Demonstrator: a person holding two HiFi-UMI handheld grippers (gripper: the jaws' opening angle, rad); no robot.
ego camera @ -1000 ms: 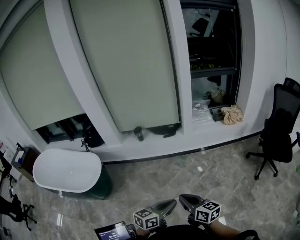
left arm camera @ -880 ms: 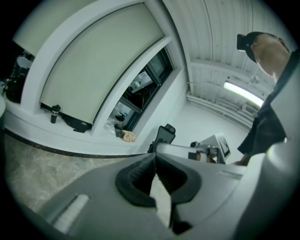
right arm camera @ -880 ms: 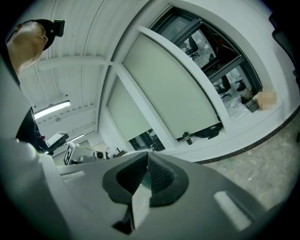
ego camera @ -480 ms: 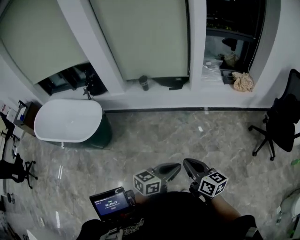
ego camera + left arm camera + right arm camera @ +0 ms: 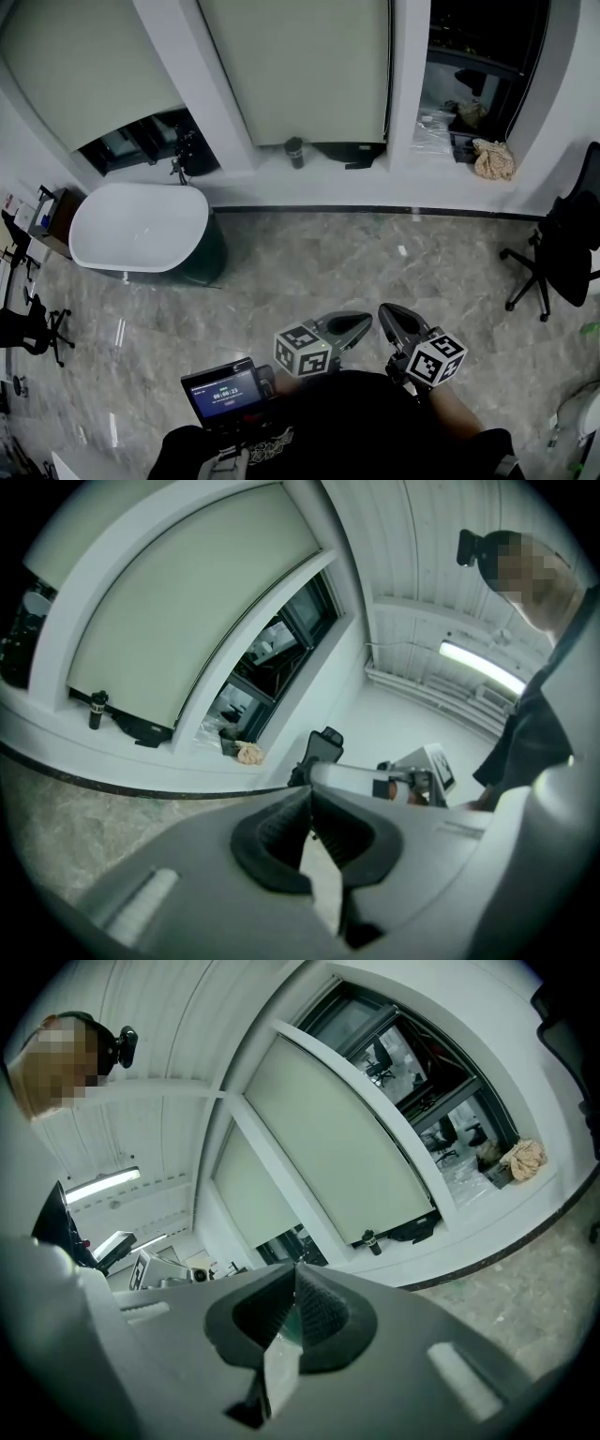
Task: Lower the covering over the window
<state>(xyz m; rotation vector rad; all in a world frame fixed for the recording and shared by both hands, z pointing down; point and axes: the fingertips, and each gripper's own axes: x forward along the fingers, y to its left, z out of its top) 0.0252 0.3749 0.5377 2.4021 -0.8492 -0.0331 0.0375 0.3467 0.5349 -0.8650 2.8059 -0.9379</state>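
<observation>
1. Grey marbled floor (image 5: 309, 262) fills most of the head view. Past it a white sill (image 5: 375, 183) runs under three window bays. The middle blind (image 5: 300, 66) hangs almost to the sill. The left blind (image 5: 84, 66) stops higher, with dark glass showing beneath it. The right window (image 5: 483, 56) is uncovered and dark.
2. Head view, on the sill: a dark cup (image 5: 295, 152) stands at the foot of the middle blind, and a crumpled tan cloth (image 5: 494, 159) lies below the right window. A white bathtub (image 5: 141, 225) sits on the floor under the left blind. A black office chair (image 5: 567, 253) is at the right edge.
3. Head view, bottom: the left tongs (image 5: 364, 324) and right tongs (image 5: 386, 315) sit side by side close to the person's body. Both point toward the window wall and are well apart from any blind. A small lit screen (image 5: 223, 394) is to their left.
4. Left gripper view: the left tongs are closed, tips meeting, with nothing between them. Beyond them are the middle blind, cup, cloth and chair.
5. Right gripper view: the right tongs are closed and empty, tips touching. Beyond them, the middle blind hangs low over the cup, and the left blind is further off.
</observation>
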